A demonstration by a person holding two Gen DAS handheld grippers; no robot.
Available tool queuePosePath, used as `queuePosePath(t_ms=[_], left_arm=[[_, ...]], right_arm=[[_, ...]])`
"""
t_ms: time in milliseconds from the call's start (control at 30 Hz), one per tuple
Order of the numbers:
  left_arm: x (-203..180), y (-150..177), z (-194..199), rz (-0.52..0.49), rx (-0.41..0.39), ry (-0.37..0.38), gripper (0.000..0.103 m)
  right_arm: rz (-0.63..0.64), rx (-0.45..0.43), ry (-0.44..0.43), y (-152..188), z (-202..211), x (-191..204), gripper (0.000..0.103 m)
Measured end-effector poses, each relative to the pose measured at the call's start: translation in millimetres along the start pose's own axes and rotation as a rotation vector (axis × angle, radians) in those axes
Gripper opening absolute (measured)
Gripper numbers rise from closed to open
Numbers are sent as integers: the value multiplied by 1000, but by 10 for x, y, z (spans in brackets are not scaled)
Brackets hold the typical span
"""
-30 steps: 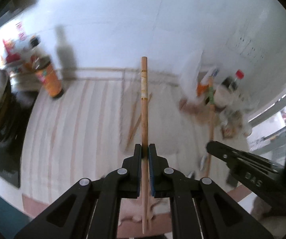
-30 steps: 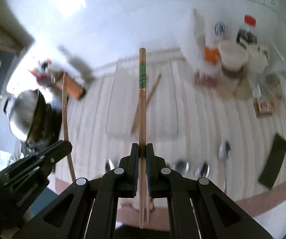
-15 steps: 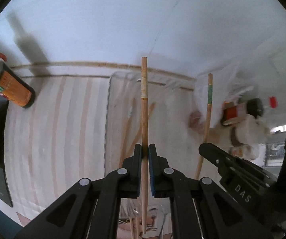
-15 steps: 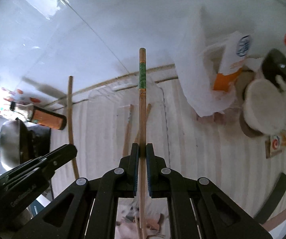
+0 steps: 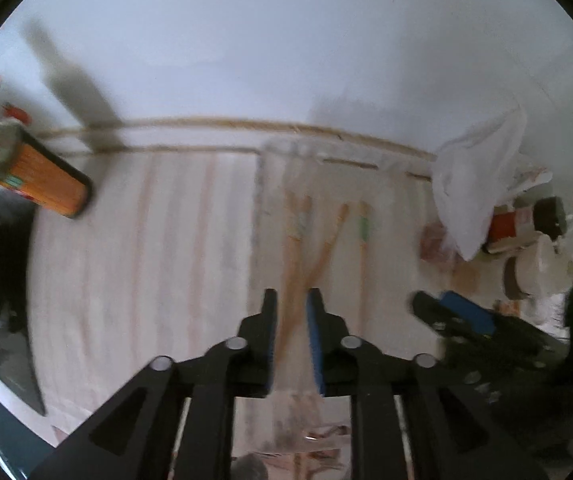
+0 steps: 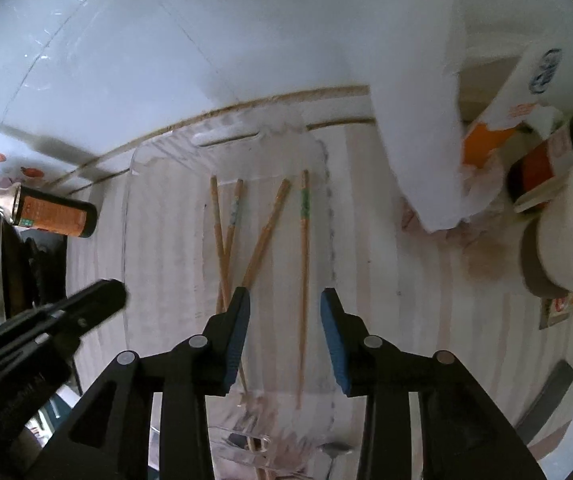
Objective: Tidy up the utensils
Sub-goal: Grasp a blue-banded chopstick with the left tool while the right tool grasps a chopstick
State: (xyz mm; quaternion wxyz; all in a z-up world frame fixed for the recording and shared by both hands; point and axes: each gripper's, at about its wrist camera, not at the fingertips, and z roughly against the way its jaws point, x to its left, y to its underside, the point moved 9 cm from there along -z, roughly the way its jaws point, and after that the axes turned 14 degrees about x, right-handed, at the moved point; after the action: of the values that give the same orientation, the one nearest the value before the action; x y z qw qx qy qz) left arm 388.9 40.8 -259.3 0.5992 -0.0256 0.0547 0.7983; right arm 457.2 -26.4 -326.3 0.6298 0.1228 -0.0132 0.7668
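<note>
The right tool [image 6: 284, 304] hangs over the clear plastic tray [image 6: 226, 136] with its blue-padded jaws spread wide and nothing between them. The left tool [image 5: 290, 306] is also parted and empty, though its view is smeared with motion blur. Four wooden chopsticks [image 6: 262, 236] lie in the tray: two crossing at the left, one slanting across the middle, and the green-banded chopstick [image 6: 304, 248] lying straight and apart at the right. Their near ends are hidden behind the tool fingers. The tray rests on the striped tabletop [image 6: 426, 280], its transparent walls hard to trace. An orange-labelled bottle [image 6: 52, 214] stands at the left; a white plastic bag [image 6: 414, 120] covers items at the right.
</note>
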Motion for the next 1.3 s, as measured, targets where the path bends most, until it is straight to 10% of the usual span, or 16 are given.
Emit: queuePosePath(t_ms=[167,267,533,733,1000,1300], left_arm=[[252,162,354,32,-178,-108,90],[362,323,488,34,-238,-140,103],[540,878,455,63,-257,-226,103],[865,1502,15,100,-195,-321,103],[1240,2036,-710,99,-78,-397,103],[1115,2200,-907,66,-23,-375,103]], right_arm=[[-18,-90,28,161,295,-120,41],[-24,-165,48,333,488,-176,51],[-31,-287,80,958,691,-229,60],[-60,-188,29,1557,113,-197,59],[0,26,29,2058,-1057,167,39],[31,93,111,2203,-1435,168,6]])
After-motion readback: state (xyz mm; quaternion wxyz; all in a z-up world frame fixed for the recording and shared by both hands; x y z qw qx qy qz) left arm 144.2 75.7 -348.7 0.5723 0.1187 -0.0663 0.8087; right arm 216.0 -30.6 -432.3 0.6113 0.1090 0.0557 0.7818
